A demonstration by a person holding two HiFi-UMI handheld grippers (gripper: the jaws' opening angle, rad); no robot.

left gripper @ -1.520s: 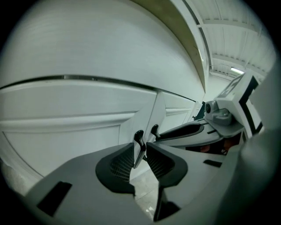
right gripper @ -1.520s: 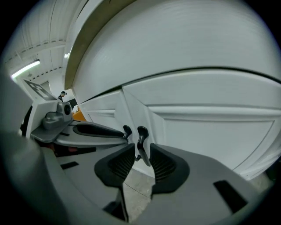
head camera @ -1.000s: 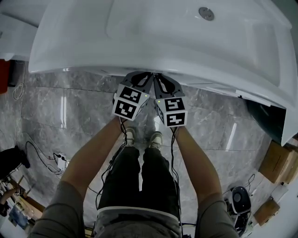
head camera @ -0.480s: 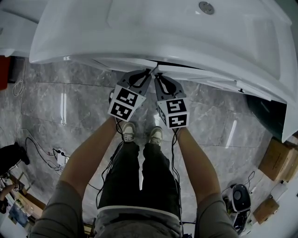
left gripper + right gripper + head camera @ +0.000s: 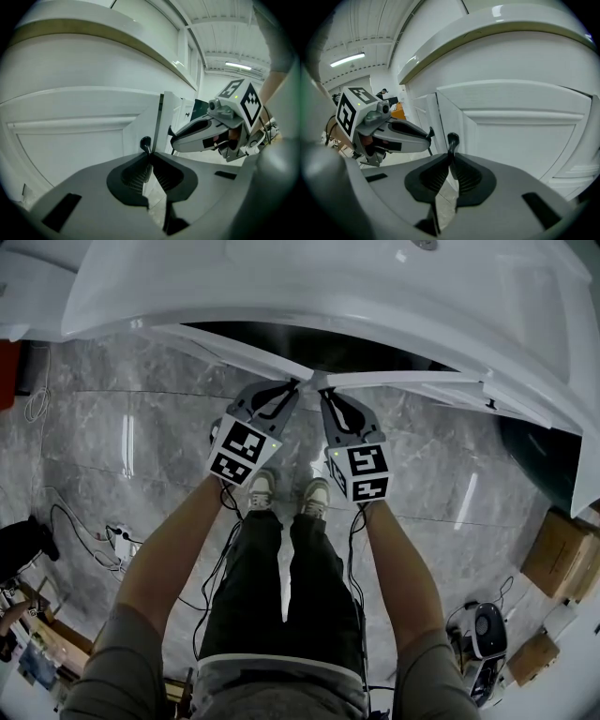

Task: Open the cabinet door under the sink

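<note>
Cabinet doors [image 5: 225, 351], white panelled pair under white ceramic sink [image 5: 375, 296], upper centre of head view, part-open. Left gripper [image 5: 298, 382] jaws, just tightened, pinch small black left knob [image 5: 146, 142]; right gripper [image 5: 322, 388] jaws pinch matching right knob [image 5: 453, 138]. Knobs at meeting edges: likely best leverage for outward pull.

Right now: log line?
left gripper: jaws just closing, shut on left knob | right gripper: shut on right knob | left door, right door: ajar
</note>
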